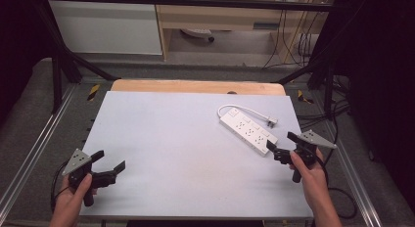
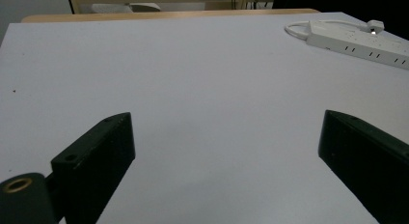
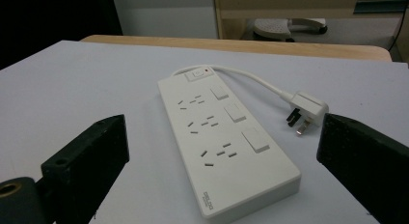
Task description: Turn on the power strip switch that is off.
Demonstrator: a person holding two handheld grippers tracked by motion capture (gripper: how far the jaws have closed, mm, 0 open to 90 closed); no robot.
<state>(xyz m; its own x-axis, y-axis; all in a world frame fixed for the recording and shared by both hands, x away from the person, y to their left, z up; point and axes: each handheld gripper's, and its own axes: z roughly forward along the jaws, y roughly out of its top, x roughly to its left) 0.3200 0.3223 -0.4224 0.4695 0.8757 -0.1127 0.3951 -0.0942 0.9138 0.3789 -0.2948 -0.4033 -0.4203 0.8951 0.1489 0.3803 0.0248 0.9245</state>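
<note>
A white power strip [image 1: 248, 130] lies flat on the pale table [image 1: 171, 139] at the right, its short cable looped back and its plug [image 1: 271, 122] resting beside it. In the right gripper view the power strip [image 3: 226, 142] lies just ahead between the jaws, with the plug [image 3: 305, 110] to its right. My right gripper [image 1: 282, 144] stands open just off the strip's near end, touching nothing. My left gripper [image 1: 110, 160] stands open near the table's front left corner with nothing between its jaws. From the left gripper view the power strip [image 2: 359, 40] is far off at the upper right.
A wooden board edge [image 1: 195, 86] runs along the table's far side. Black frame bars [image 1: 63, 65] and metal rails [image 1: 29, 153] flank the table. Cables [image 1: 337, 114] hang at the right. A cabinet [image 1: 107, 26] stands beyond.
</note>
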